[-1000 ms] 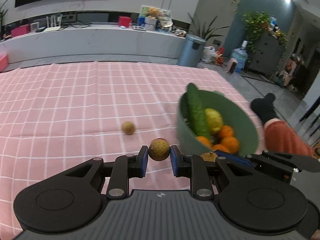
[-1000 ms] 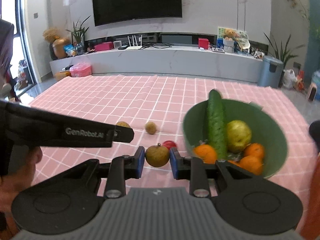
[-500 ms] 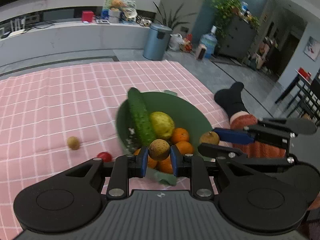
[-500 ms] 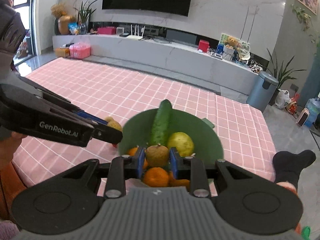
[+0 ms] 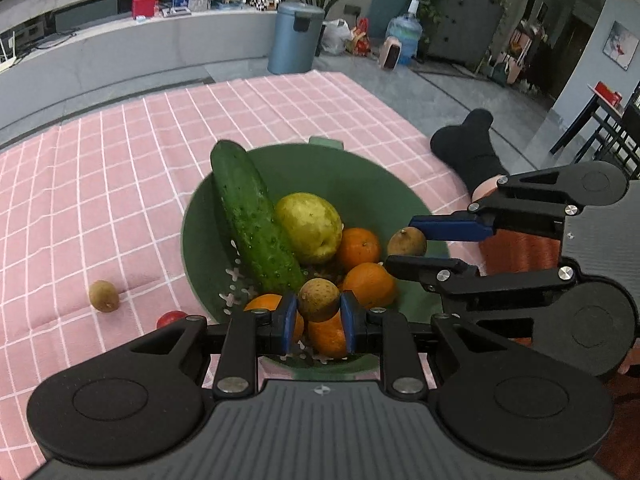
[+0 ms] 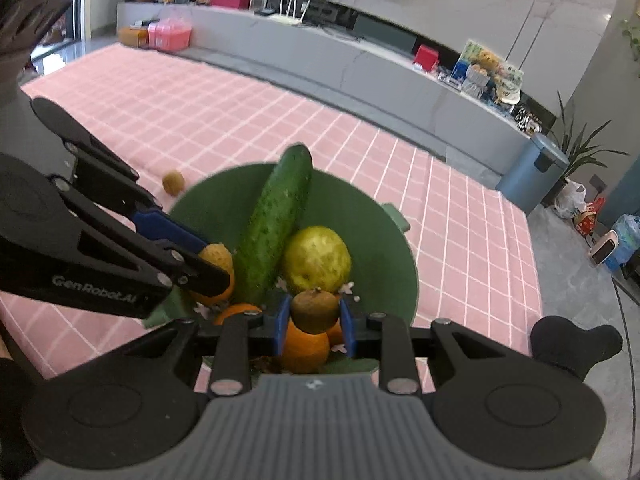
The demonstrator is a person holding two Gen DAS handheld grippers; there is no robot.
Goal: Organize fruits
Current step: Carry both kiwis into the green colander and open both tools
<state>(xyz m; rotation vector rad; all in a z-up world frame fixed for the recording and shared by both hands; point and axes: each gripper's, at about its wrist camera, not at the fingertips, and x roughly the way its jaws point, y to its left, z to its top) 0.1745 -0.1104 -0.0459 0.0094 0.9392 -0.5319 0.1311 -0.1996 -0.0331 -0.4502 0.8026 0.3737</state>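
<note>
Both tools hover over the green bowl [image 5: 400, 196], each pinching 1 small brown fruit: the left tool [image 5: 319, 320] its speckled fruit [image 5: 319, 299], the right tool [image 6: 315, 326] a darker one [image 6: 315, 310]. The bowl already holds a cucumber [image 5: 256, 220], a pear [image 5: 310, 226] and oranges [image 5: 358, 246]. Left on the pink cloth [image 5: 100, 184]: 1 brown fruit [image 5: 103, 296] and 1 red fruit [image 5: 171, 318].

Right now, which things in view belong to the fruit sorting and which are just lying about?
Job:
- green plastic bowl holding a cucumber, pear and oranges
- small round brown fruit in the left tool
- darker small brown fruit in the right tool
- loose small tan fruit and small red fruit on the pink checked cloth

Lying about:
- blue-grey bin
- water jug
</note>
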